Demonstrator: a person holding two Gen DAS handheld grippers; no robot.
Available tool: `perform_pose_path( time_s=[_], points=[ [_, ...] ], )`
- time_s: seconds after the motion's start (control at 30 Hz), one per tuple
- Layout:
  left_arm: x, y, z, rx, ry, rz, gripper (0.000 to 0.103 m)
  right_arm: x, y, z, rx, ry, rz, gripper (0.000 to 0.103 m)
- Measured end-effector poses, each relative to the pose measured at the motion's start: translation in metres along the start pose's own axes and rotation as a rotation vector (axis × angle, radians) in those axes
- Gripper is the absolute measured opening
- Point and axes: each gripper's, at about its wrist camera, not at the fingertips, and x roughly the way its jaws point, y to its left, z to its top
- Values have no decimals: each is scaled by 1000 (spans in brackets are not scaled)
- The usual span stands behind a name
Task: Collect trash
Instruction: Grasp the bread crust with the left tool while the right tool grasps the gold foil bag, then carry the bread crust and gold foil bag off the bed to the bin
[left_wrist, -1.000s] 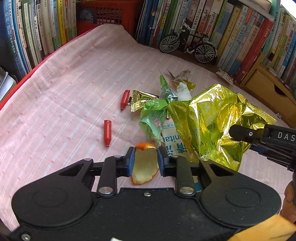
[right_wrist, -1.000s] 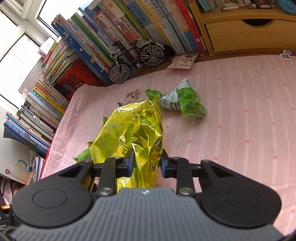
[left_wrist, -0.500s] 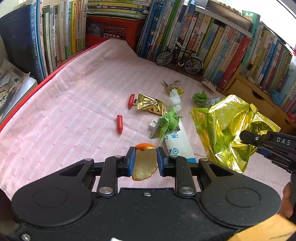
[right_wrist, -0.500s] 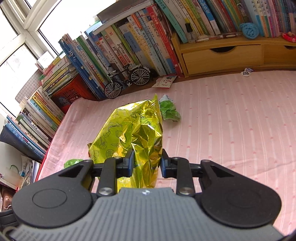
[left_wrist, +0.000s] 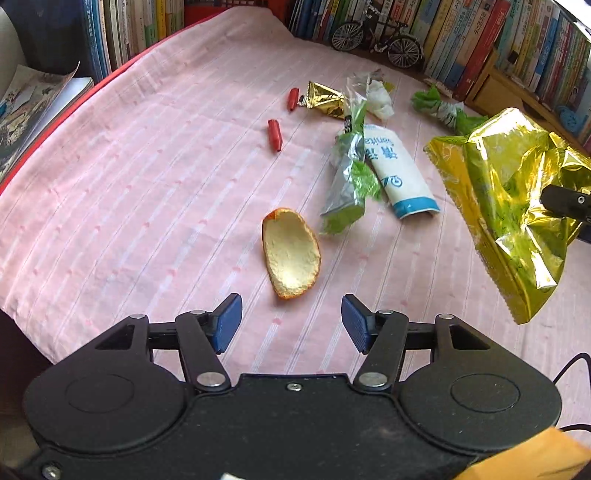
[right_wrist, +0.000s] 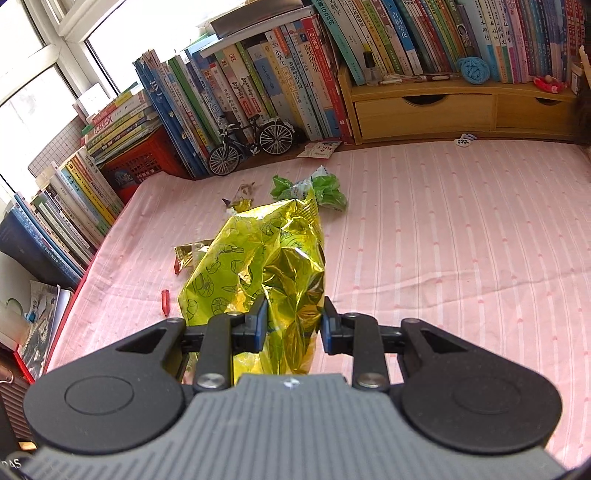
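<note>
An orange peel (left_wrist: 290, 254) sits free, just beyond my left gripper (left_wrist: 291, 321), whose blue-padded fingers stand wide open with nothing between them. Whether the peel rests on the pink striped cloth (left_wrist: 147, 177) I cannot tell. My right gripper (right_wrist: 293, 325) is shut on a crumpled yellow foil bag (right_wrist: 266, 258) and holds it off the cloth; the bag (left_wrist: 506, 199) hangs at the right of the left wrist view. On the cloth lie a green wrapper (left_wrist: 349, 177), a white-and-blue tube pack (left_wrist: 399, 170), a gold wrapper (left_wrist: 325, 99) and two red caps (left_wrist: 274, 134).
Rows of books line the back and left edges. A toy bicycle (right_wrist: 251, 144) stands before them, with a red crate (right_wrist: 140, 162) to its left and a wooden drawer unit (right_wrist: 424, 110) to its right. Another green-white wrapper (right_wrist: 317, 188) and a white tissue (left_wrist: 380, 99) lie near the back.
My left gripper opened and let go of the orange peel, which now sits ahead of the fingertips. Both grippers have pulled up and back from the trash; the right one still holds the bag.
</note>
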Motion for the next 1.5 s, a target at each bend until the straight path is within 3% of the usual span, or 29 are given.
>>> perform_pose_path(
  time_s=[0.27,0.37,0.4,0.43,0.67,1.03,1.5],
  points=[
    [34,-3,19,-60,-1,9,59,-5,-17,-2,-15,0,-43,33],
    [44,-7,31,-66,-18,28,51,-8,-28,-1,-3,1,-59,33],
    [45,-9,33,-57,-28,38,38,-9,-31,-2,3,2,-64,33],
    [45,-10,35,-49,-30,38,35,-9,-35,-2,9,3,-68,33],
    [22,-9,29,-45,-67,3,34,-10,-40,-5,35,5,-66,33],
    [-36,17,-22,-10,-92,1,34,-22,1,-38,-23,44,3,33],
    [-89,102,-115,-66,-77,26,34,-52,61,-134,-144,148,51,33]
  ],
)
